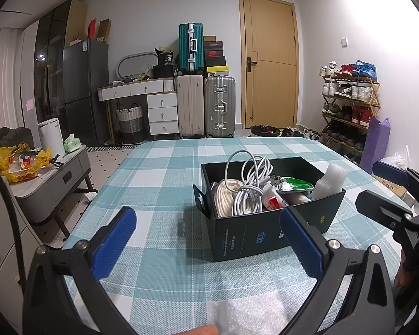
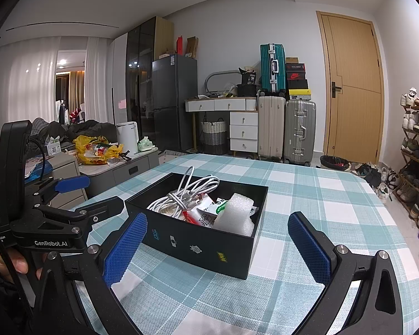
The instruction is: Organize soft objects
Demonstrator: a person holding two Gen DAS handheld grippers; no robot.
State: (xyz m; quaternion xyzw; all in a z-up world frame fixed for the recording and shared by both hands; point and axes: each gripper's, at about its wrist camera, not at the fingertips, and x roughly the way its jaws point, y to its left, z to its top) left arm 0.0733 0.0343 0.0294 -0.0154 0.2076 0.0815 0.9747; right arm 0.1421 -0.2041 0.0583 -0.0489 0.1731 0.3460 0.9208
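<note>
A black open box (image 1: 251, 231) (image 2: 198, 243) stands on the checked tablecloth. Inside lie tangled white cables (image 1: 248, 178) (image 2: 192, 189), a coil of white rope (image 1: 223, 198), a green-and-white packet (image 1: 296, 185) (image 2: 218, 209) and a white foam roll (image 1: 329, 180) (image 2: 237, 212). My left gripper (image 1: 209, 240) (image 2: 103, 191) is open and empty, just short of the box's near left corner. On the box's other side my right gripper (image 2: 218, 248) (image 1: 367, 184) is open and empty too. A thin white foam-like sheet (image 1: 245, 304) lies under the left gripper, with a fingertip at its lower edge.
The teal-and-white checked table (image 1: 159, 173) (image 2: 321, 195) stretches beyond the box. A grey side cabinet (image 1: 56, 178) with a yellow bag stands left of it. A shoe rack (image 1: 349, 97) is at the right. Suitcases (image 1: 204, 103) and a door line the far wall.
</note>
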